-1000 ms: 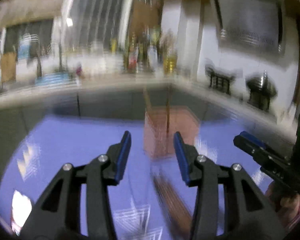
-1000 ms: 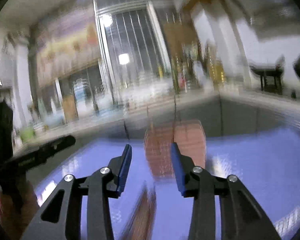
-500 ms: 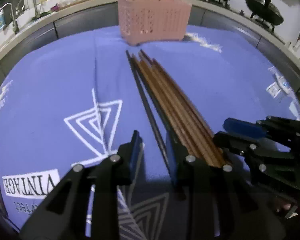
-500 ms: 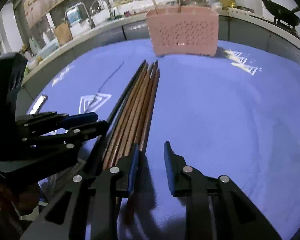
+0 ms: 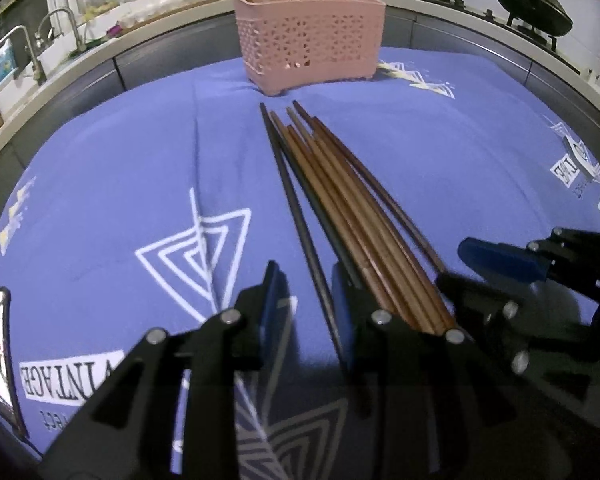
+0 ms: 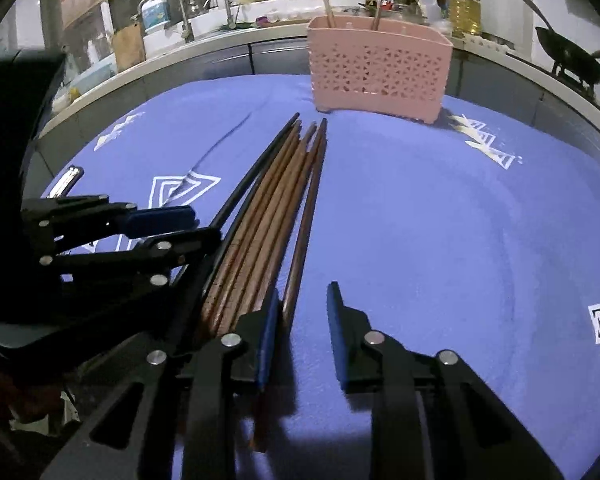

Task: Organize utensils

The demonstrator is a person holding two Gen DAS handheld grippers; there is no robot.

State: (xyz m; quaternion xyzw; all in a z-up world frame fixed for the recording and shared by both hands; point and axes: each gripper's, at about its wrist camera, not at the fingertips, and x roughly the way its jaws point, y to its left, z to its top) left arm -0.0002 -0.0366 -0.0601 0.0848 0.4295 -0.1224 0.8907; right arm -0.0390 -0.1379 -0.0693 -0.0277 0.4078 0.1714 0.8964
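Observation:
A bundle of brown chopsticks (image 5: 340,208) (image 6: 272,208) lies on the blue cloth, with two black chopsticks (image 5: 296,208) (image 6: 252,176) on its left side. My left gripper (image 5: 308,304) straddles the near end of the outer black chopstick. Its jaws are closing and the pads stand clear of the stick. My right gripper (image 6: 302,328) straddles the rightmost brown chopstick (image 6: 300,248). Its jaws are closing too, the stick lying close to the left pad and apart from the right one. A pink perforated basket (image 5: 308,48) (image 6: 380,72) stands beyond the tips, holding two upright chopsticks.
The blue cloth (image 5: 120,168) (image 6: 440,220) with white triangle prints covers the table. A phone-like flat object (image 5: 0,352) lies at its left edge. Behind run a counter with sink taps (image 6: 212,4) and a stove with woks (image 5: 532,12). Each gripper shows in the other's view (image 5: 500,268) (image 6: 172,228).
Both grippers dropped from facing the room and tilted down onto the near ends of the chopsticks. Their jaws have narrowed around one stick each.

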